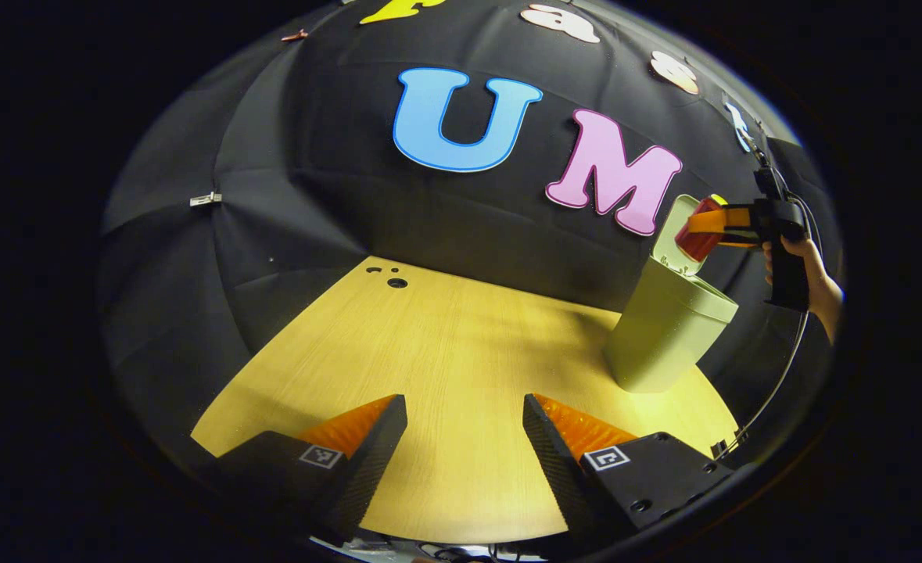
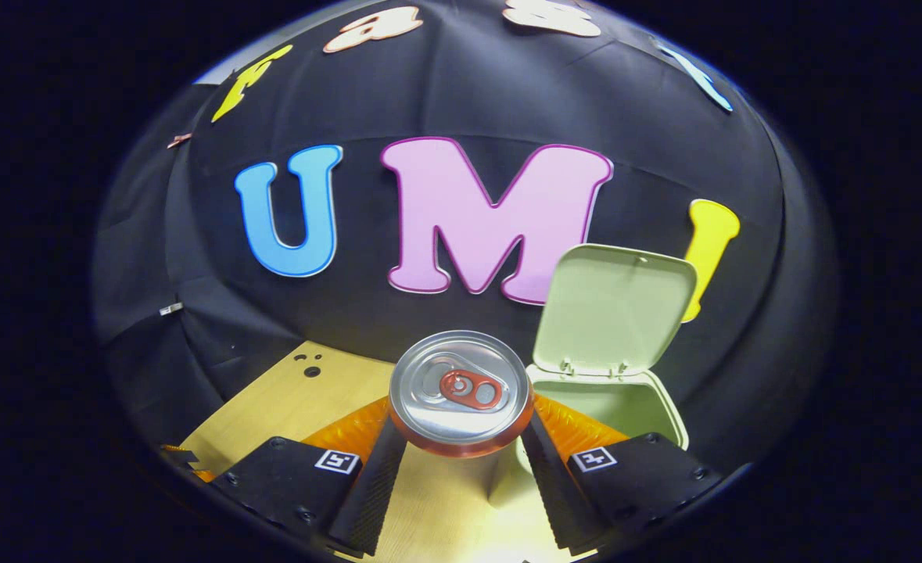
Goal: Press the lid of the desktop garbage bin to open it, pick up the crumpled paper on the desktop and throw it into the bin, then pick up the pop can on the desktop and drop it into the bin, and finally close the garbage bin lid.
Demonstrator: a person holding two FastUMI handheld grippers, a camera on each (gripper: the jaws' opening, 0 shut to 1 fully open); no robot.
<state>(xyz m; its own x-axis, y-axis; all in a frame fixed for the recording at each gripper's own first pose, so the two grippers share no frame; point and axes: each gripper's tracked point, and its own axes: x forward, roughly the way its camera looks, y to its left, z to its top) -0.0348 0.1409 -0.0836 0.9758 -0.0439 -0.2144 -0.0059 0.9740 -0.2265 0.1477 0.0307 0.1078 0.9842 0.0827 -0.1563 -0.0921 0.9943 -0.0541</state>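
Observation:
The pale green bin (image 1: 668, 328) stands at the right of the wooden table (image 1: 461, 344) with its lid (image 1: 676, 234) swung up. In the left gripper view the right gripper (image 1: 703, 231), held by a hand (image 1: 816, 281), carries the red pop can (image 1: 699, 232) tilted just above the bin's mouth. In the right gripper view the pop can (image 2: 461, 395) sits top-on between the two fingers of the right gripper (image 2: 461, 446), pressed from both sides, with the open bin (image 2: 613, 403) and its raised lid (image 2: 617, 305) just ahead to the right. My left gripper (image 1: 464, 426) is open over bare tabletop.
Small holes (image 1: 394, 280) mark the table's far left corner. The black cloth wall closes in behind the table and the bin. A cable (image 1: 781, 375) hangs from the right gripper past the bin's right side.

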